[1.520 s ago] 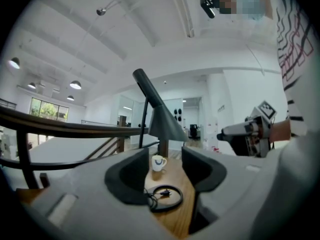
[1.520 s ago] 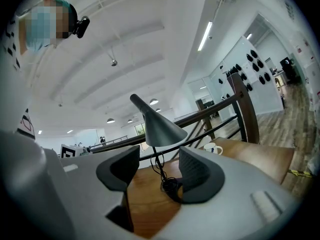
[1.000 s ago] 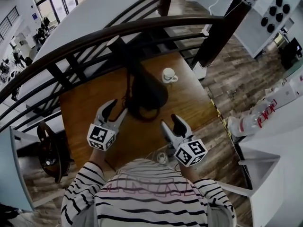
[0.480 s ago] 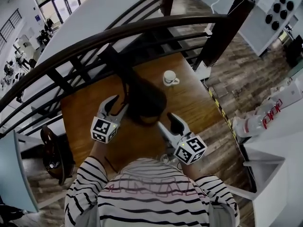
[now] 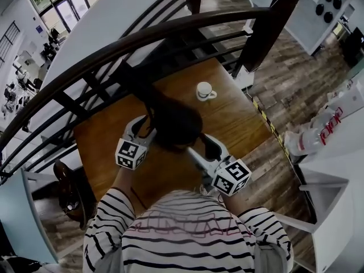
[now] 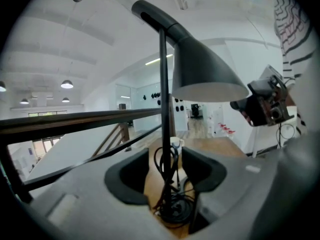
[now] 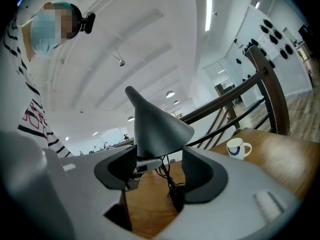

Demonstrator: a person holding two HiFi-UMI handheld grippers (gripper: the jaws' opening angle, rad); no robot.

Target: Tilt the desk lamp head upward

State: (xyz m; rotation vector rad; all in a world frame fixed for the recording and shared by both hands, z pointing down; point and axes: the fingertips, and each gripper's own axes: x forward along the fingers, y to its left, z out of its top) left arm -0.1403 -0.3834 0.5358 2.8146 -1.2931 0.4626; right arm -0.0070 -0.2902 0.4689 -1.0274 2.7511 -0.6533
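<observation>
My right gripper (image 7: 159, 171) is opening its jaws, and the lamp head (image 7: 157, 126) sits between their tips with neither pad pressed on it. My left gripper (image 6: 165, 171) stands open, straddling the lamp stem (image 6: 163, 109) without touching. Only the left gripper view shows the cord-wrapped base (image 6: 172, 209). The head view puts the lamp mid-table (image 5: 239, 118), with the mug (image 5: 203, 90) well apart at upper right and the railing (image 5: 142, 38) just beyond. A second ago both grippers sat lower in the frame, clear of the shade.
</observation>
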